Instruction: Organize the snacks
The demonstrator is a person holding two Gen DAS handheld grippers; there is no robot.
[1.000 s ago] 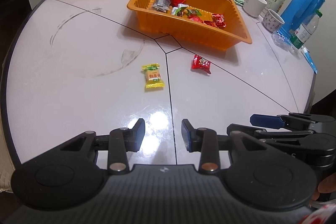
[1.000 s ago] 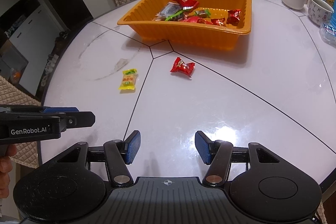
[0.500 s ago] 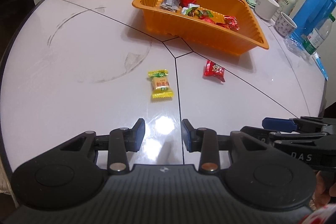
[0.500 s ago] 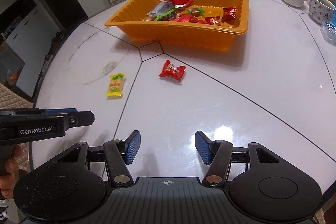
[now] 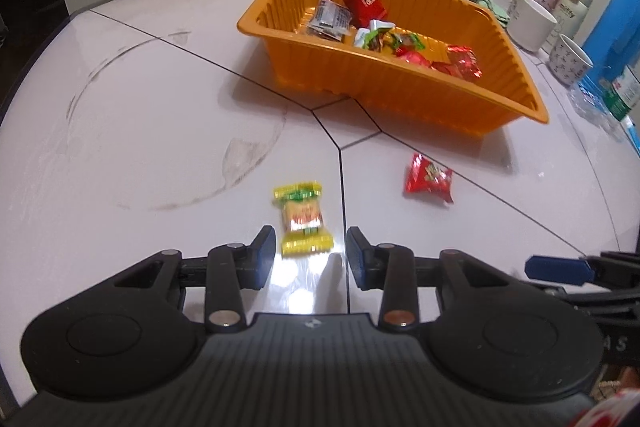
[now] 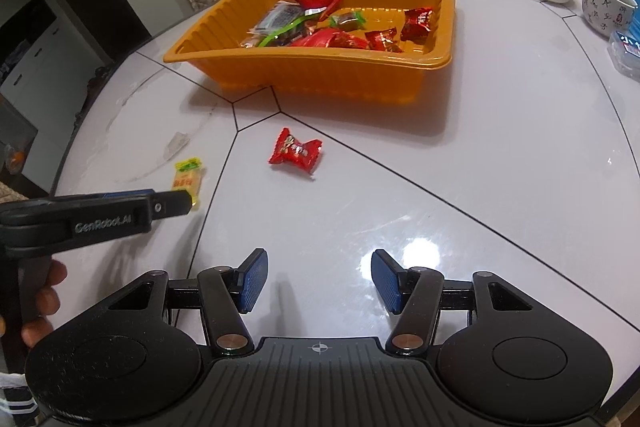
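The white counter fills both views. An orange tray of wrapped snacks sits upper centre. Mid-frame lie a red candy and a yellow candy. The left hand-held gripper, jaws spread and empty, hovers just before the yellow one; the right hand-held gripper is spread, empty.

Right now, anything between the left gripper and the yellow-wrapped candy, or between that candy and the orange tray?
Nothing visible. The yellow-wrapped candy lies on bare white table just ahead of the open left gripper. Only clear tabletop separates it from the orange plastic tray; the red-wrapped candy sits off to the right.
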